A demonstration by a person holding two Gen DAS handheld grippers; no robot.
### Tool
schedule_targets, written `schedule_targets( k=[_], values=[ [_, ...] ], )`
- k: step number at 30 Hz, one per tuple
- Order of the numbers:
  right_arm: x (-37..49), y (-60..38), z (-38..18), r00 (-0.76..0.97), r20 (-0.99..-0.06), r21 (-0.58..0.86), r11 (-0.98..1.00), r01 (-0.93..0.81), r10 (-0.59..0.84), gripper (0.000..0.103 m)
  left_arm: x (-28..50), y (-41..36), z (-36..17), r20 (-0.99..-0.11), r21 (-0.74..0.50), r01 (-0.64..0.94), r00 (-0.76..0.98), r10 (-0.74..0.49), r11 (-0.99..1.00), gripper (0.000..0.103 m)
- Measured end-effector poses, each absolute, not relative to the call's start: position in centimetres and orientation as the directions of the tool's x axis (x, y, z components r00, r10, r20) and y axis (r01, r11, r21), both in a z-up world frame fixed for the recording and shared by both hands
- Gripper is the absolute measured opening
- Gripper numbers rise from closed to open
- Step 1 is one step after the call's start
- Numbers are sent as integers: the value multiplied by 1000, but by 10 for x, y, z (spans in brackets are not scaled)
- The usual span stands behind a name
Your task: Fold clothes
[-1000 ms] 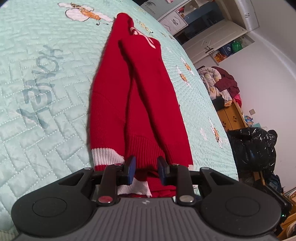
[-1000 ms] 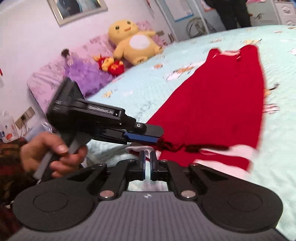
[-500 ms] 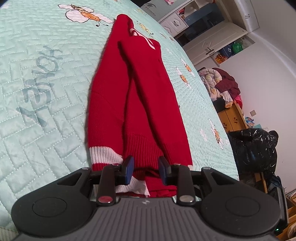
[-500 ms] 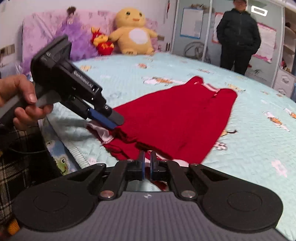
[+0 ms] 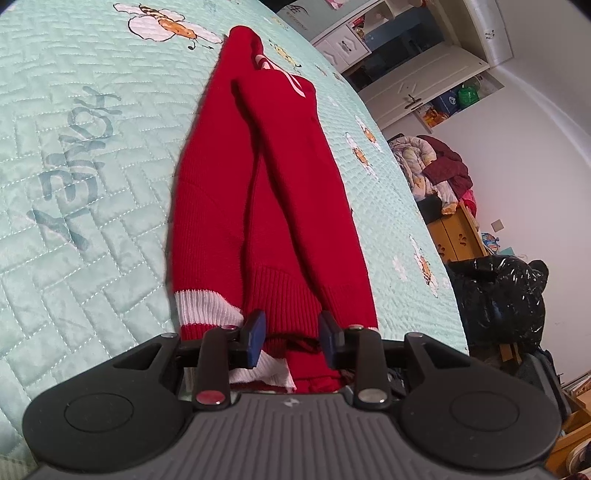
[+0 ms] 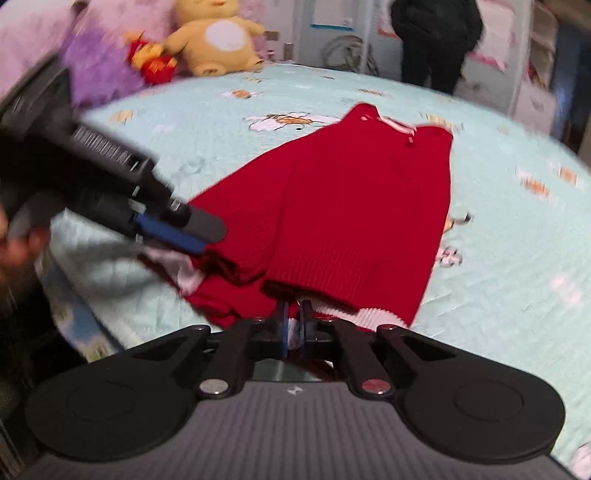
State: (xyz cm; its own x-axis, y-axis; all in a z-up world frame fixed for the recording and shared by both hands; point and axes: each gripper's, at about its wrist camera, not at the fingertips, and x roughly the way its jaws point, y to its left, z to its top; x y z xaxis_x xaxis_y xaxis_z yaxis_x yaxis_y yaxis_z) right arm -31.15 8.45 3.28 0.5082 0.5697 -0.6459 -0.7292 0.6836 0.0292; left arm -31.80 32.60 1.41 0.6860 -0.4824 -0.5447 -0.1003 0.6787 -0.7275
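The red knitted sweater with white-striped ribbed hem (image 5: 236, 206) lies folded lengthwise on the mint-green quilted bedspread with bee prints (image 5: 81, 155), stretching away from both tongs, its hem end nearest them. The left tongs (image 5: 291, 334) have just been opening; their blue pads stand apart on either side of the bunched hem, released. The right tongs (image 6: 293, 325) are clenched on the hem edge, white rib showing between the pads. Beyond the sweater's far end, a yellow plush toy (image 6: 218, 35) sits against purple pillows (image 6: 99, 62), and a person in dark clothes (image 6: 436, 40) stands by the bed.
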Motion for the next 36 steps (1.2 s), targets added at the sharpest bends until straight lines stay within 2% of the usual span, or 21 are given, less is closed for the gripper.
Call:
schedule_targets(
  k=[2,5,8,11,14,21,27,28,29,30,33,36],
  values=[
    [-300,76,29,472,-631,141,689,-711,616,4,-316,329,18,-545,-734,-99,676,-496,672,34],
    [-290,63,31,409,-628,227,658,-718,663,6,-316,333,32,-541,-732,-79,671,-507,677,34],
    [-280,46,41,325,-602,330,598,-731,729,8,-314,344,51,-502,-742,-43,696,-513,669,34],
    [-258,28,59,296,-515,444,546,-710,805,8,-295,356,63,-457,-770,-36,727,-512,637,37],
    [-211,23,69,309,-428,557,517,-650,849,8,-254,358,71,-467,-749,-32,734,-493,662,37],
    [-82,68,62,273,-373,669,461,-582,886,2,-145,368,72,-466,-738,36,695,-547,674,36],
    [-21,95,34,146,-414,718,421,-554,898,2,-88,382,24,-545,-739,-3,589,-596,673,34],
    [-16,98,25,143,-457,698,454,-554,878,2,-84,386,14,-548,-748,-15,579,-605,663,26],
    [-12,101,16,140,-499,677,486,-553,855,2,-85,393,5,-529,-779,-46,583,-616,626,23],
    [-8,103,7,136,-532,660,510,-552,836,0,-86,401,-4,-510,-807,-76,589,-627,586,6],
    [-1,94,-9,109,-471,734,458,-502,875,0,-88,421,-28,-457,-870,-155,608,-649,467,7],
    [-6,96,-1,114,-492,706,472,-527,863,0,-90,421,-16,-466,-861,-147,612,-639,487,6]
  ],
)
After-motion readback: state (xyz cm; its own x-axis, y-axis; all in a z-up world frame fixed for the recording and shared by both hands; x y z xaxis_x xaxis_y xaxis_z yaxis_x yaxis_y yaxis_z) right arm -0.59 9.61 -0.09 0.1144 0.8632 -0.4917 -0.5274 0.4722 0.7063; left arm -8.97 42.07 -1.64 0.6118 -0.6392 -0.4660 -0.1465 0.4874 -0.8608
